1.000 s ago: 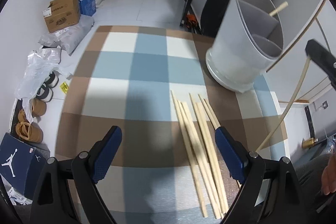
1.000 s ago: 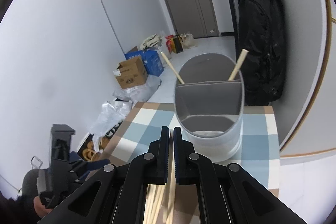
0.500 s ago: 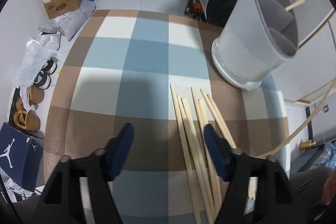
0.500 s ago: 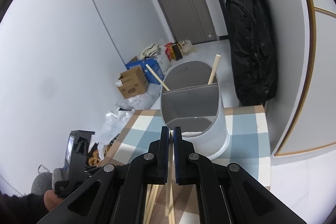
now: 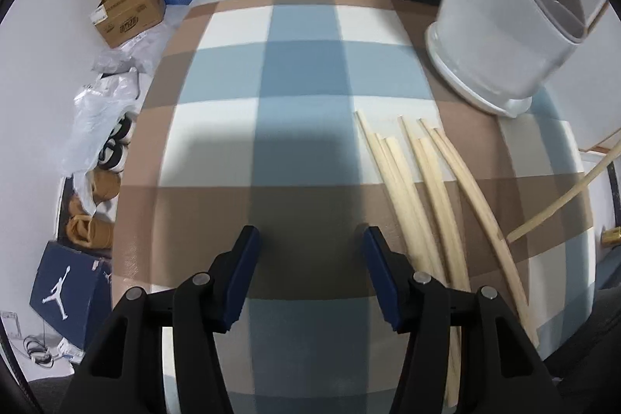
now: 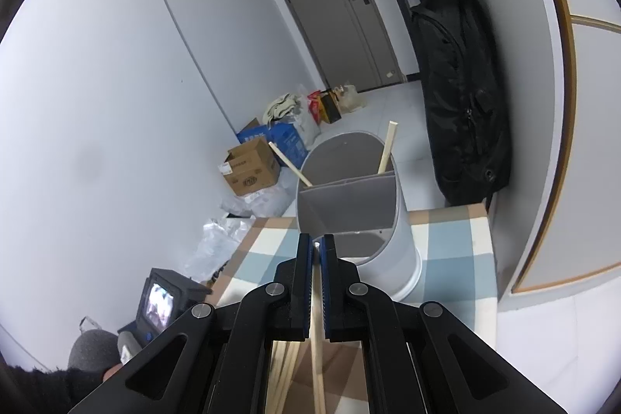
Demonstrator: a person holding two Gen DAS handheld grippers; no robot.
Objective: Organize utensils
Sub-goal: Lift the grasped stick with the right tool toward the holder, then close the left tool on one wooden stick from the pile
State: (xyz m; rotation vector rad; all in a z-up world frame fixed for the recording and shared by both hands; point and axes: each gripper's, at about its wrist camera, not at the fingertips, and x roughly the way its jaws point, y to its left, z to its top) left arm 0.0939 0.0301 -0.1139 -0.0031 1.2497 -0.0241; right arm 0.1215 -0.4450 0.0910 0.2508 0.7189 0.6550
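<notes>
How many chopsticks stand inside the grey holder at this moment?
2. In the utensil holder, one chopstick leans left and another chopstick stands on the right. Both sit behind the divider. Shorter ones may be hidden inside.

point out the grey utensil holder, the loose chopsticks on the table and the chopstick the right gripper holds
grey utensil holder [image 5: 493,37], left wrist view, on its outer wall
loose chopsticks [image 5: 434,181], left wrist view, mid-shaft of one stick in the bundle
held chopstick [image 6: 317,355], right wrist view, on the shaft below the pads
</notes>
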